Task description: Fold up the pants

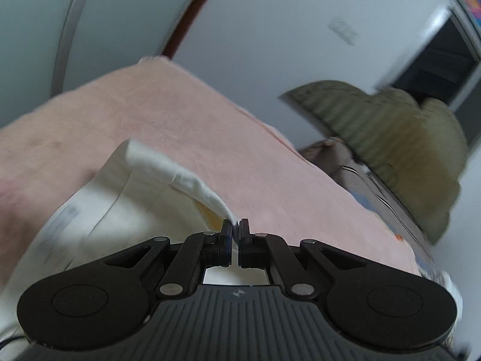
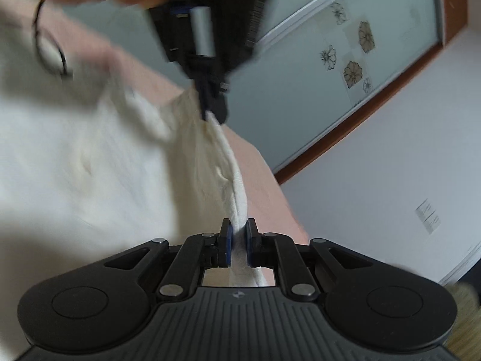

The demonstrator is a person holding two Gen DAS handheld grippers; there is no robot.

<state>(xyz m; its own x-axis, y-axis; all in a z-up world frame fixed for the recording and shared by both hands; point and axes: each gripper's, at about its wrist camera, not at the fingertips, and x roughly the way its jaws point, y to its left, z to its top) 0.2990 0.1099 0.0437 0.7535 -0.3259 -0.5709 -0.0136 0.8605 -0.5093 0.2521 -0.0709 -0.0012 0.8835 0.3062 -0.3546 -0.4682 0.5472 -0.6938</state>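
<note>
Pants (image 1: 99,198), cream-white, lie spread over the pink blanket (image 1: 186,114) on the bed, with one thick hem edge lifted between my two tools. My left tool (image 1: 235,225) is pinched fully closed on one end of that edge. My right tool (image 2: 239,230) is clamped on the other end, the cloth bunched between its blue pads (image 2: 229,236). Both views are blurred.

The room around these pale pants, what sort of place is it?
Most likely a bedroom at home. The pants lie on a pink bedsheet, a sliding wardrobe door with flower patterns stands behind, and an olive cushion sits nearby.
</note>
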